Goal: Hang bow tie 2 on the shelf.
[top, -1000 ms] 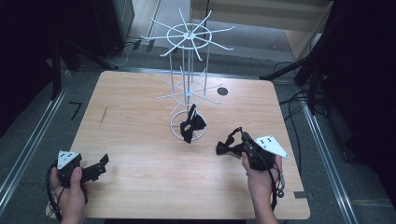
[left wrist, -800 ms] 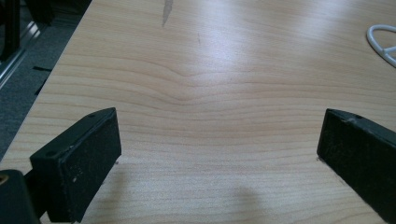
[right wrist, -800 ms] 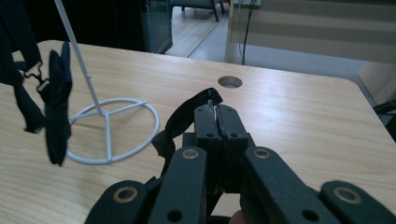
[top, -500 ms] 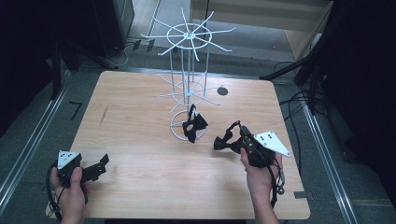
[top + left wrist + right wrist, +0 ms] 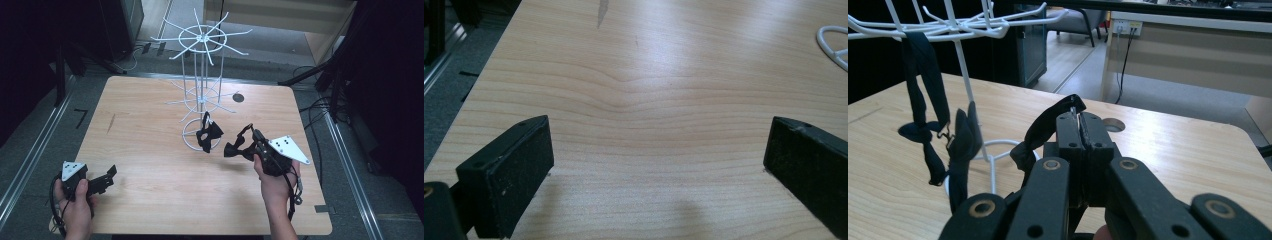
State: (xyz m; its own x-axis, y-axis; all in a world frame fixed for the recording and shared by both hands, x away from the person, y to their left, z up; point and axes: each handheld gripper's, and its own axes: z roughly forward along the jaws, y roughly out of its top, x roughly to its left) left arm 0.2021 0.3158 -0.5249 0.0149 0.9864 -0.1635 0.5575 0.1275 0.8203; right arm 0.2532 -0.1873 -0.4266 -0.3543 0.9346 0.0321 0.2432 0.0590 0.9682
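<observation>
Pinched flat together, the right gripper [image 5: 1079, 131] clamps the thin strap of a black bow tie [image 5: 235, 149], which dangles off the tabletop just right of the white wire rack [image 5: 201, 95]. Hanging it well likely means raising the strap loop above a prong tip, keeping it spread, then sliding it on before letting go. Nearer the person, well left of the rack, the left gripper [image 5: 656, 165] rests with jaws spread wide over bare wood. Soft limp fabric meets thin, stiff, glossy wire; a second bow tie [image 5: 208, 135] already hangs at the rack's base ring.
</observation>
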